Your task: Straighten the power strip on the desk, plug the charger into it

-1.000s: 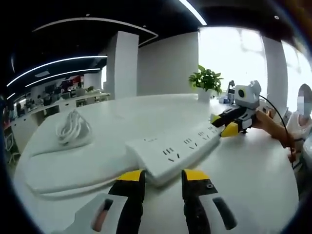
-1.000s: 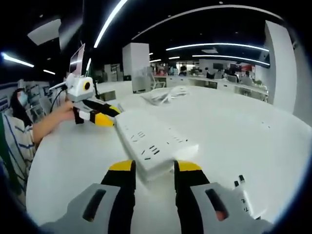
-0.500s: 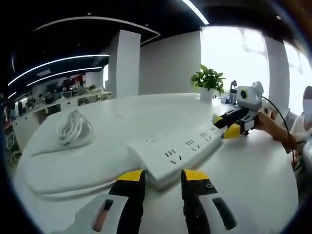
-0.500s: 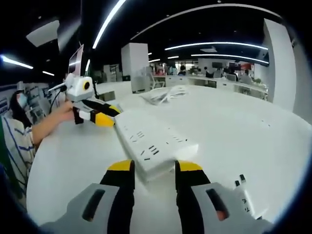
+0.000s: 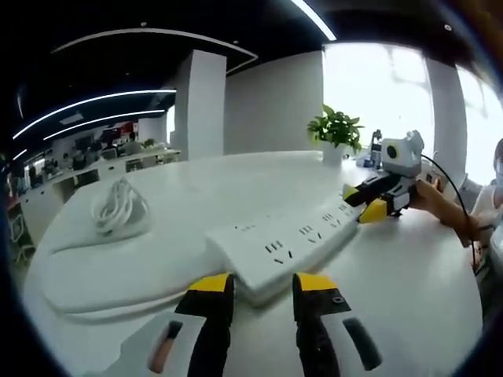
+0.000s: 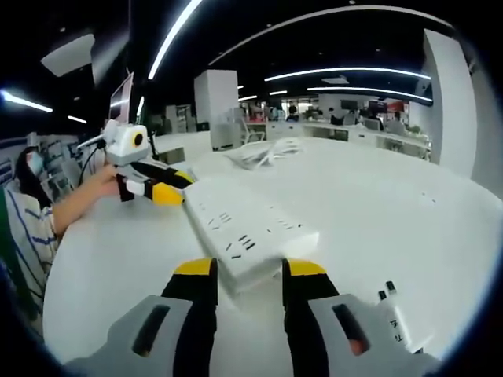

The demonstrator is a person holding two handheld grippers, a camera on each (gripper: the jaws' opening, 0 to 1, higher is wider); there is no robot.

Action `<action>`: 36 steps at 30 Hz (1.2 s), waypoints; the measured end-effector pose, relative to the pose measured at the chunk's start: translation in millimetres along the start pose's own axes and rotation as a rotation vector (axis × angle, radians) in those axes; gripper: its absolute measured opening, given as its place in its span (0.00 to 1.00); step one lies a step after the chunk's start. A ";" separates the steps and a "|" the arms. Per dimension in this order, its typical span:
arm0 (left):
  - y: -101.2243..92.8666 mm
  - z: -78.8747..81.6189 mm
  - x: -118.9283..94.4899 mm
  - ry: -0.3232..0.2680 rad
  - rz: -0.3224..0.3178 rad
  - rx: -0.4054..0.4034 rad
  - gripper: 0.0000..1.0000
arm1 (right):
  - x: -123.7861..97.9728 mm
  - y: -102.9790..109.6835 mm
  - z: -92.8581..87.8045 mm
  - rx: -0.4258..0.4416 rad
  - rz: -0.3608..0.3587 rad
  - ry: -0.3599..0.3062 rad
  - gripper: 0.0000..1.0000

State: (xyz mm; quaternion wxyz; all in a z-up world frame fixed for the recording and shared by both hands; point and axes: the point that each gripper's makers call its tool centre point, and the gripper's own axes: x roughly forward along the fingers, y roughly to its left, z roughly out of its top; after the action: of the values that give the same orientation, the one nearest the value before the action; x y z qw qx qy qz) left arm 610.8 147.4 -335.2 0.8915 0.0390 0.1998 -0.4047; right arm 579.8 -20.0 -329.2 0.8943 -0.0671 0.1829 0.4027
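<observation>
A white power strip (image 5: 283,245) lies flat on the white counter (image 5: 393,290), out on its open middle and well in from every edge, with its socket face up. In the left gripper view the left tongs (image 5: 261,284) rise from the bottom, their yellow-tipped jaws spread to either side of the near end of the power strip, whose corner sits just ahead of the gap; contact with the casing cannot be made out. At the far end of the strip the right tongs (image 5: 361,202) reach in, held by a person's hand (image 5: 431,196), their yellow tips at that end of the casing. In the right gripper view the same layout appears from the opposite end: the right tongs (image 6: 246,269) stand spread about the near end of the power strip (image 6: 245,232), and the left tongs (image 6: 174,184) meet its far end, gripped by a hand (image 6: 100,182) on a bare forearm. A coil of white cable (image 5: 118,208) rests farther off toward the far-left edge of the counter in the left gripper view. A potted green plant (image 5: 335,131) stands near the far edge of the counter, before a bright window.
</observation>
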 end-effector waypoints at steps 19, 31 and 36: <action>-0.1 -0.2 0.5 0.019 0.040 0.051 0.32 | 2.4 -8.4 3.9 0.017 -0.043 -0.020 0.32; 3.1 -0.4 -3.1 0.005 0.037 0.032 0.29 | 6.7 -13.3 8.3 -0.013 -0.049 -0.008 0.32; -0.3 -0.3 -2.6 0.001 0.040 0.024 0.30 | 3.7 -8.9 5.6 -0.010 -0.049 -0.005 0.31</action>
State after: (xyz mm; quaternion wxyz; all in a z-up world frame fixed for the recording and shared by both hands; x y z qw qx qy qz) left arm 608.9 149.0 -334.4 0.8988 0.0541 0.1944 -0.3892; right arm 590.2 -21.9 -325.7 0.9041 -0.0752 0.1768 0.3818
